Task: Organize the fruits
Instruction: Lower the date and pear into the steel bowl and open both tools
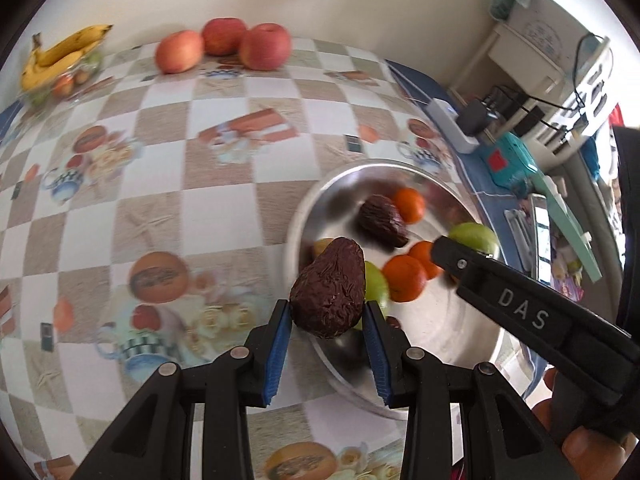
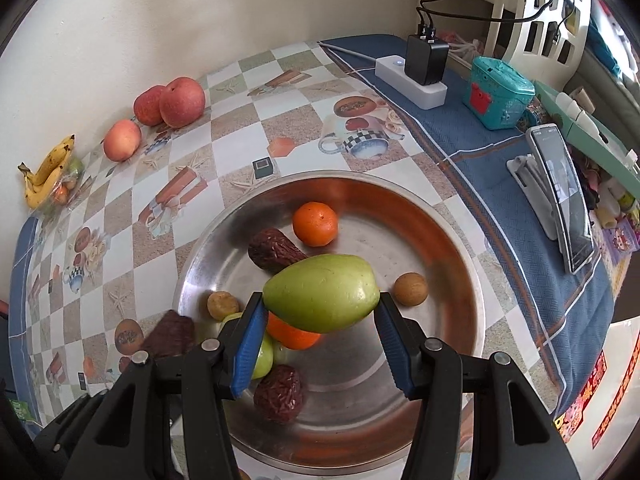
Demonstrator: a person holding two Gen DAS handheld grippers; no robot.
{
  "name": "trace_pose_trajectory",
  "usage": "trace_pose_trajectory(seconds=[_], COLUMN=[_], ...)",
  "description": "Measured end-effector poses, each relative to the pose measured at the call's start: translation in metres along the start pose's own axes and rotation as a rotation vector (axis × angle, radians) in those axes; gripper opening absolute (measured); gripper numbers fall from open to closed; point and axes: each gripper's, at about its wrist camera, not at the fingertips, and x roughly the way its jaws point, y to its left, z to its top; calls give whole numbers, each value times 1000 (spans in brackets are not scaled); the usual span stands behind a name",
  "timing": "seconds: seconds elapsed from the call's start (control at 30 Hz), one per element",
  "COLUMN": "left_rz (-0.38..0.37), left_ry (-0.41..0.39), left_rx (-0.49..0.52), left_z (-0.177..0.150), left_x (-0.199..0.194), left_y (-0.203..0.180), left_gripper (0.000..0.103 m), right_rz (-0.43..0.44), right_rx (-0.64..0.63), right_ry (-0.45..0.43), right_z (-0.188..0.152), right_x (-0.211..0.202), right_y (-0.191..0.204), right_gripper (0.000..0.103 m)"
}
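The counter (image 2: 224, 128), under a checked cloth, carries a metal basin (image 2: 440, 240) whose near rim is cut off behind both tools. At ten o'clock three apples (image 2: 182, 102) and a banana bunch (image 2: 46, 172) lie along the wall, the bananas blurred in the left view. The right tool (image 2: 320, 322) is clamped on a green fruit (image 2: 322, 298) above the basin, hiding most of an orange (image 2: 292, 336). The left tool (image 1: 326, 334) grips a wrinkled brown fruit (image 1: 330, 288) over the basin's nine-o'clock edge.
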Motion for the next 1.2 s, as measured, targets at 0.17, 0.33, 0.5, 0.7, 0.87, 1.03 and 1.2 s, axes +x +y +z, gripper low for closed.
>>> trace_pose_trajectory(seconds=[0.17, 0.33, 0.5, 0.7, 0.87, 1.03, 1.2], left_rz=[-28, -42, -38, -41, -40, -39, -37], left_ry=[-8, -11, -7, 6, 8, 6, -1], left_rx=[2, -4, 0, -6, -11, -21, -47], left_z=[1, 2, 3, 4, 5, 6, 9], left_x=[5, 9, 13, 17, 17, 14, 10], left_y=[-5, -5, -5, -3, 0, 5, 13], left_gripper=[39, 39, 39, 40, 41, 47, 52], right_rz=[2, 4, 3, 4, 12, 15, 18], right_rx=[7, 11, 8, 11, 19, 21, 24], right_ry=[16, 18, -2, 16, 23, 21, 24], right_z=[0, 0, 1, 0, 0, 0, 0], right_x=[4, 5, 2, 6, 7, 7, 8], right_y=[-5, -6, -6, -6, -6, -5, -4], right_gripper=[57, 57, 57, 57, 57, 57, 57])
